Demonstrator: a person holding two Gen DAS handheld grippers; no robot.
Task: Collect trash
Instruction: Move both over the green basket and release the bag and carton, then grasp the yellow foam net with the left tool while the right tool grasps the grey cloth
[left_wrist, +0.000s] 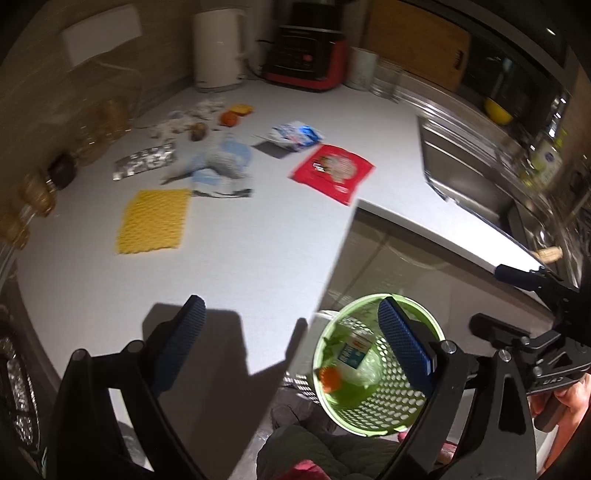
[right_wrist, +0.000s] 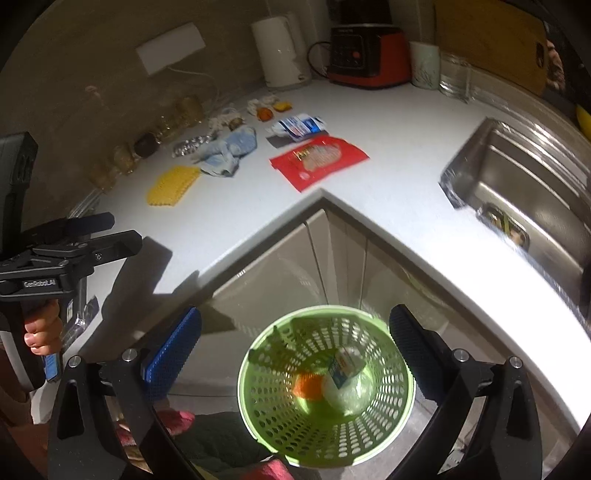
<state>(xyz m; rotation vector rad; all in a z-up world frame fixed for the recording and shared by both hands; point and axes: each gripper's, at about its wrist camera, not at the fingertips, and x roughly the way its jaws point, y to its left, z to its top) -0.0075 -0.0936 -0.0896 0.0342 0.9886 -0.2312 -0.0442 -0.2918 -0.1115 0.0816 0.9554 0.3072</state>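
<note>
Lower centre of the right wrist view: the right gripper (right_wrist: 295, 354) has its jaws spread wide and holds nothing, directly above a green perforated basket (right_wrist: 384, 413) on the floor. Inside the basket lie a small carton (right_wrist: 345, 365), an orange piece (right_wrist: 306, 386) and clear plastic. Lower part of the left wrist view: the left gripper (left_wrist: 291, 343) is likewise released and empty, one finger over the white countertop (left_wrist: 240, 258), the other over the basket. A hand (right_wrist: 42, 332) grips its handle at the left edge of the right wrist view. Mid-frame, on the countertop: a yellow mesh mat (left_wrist: 153, 221), a red packet (left_wrist: 332, 171), a crumpled blue cloth (left_wrist: 225, 162), a silver wrapper (left_wrist: 146, 164) and a blue-and-white wrapper (left_wrist: 295, 134). Right: a steel sink (right_wrist: 524, 192). Top: a white kettle (right_wrist: 280, 51) and a red-and-black appliance (right_wrist: 365, 55).
</note>
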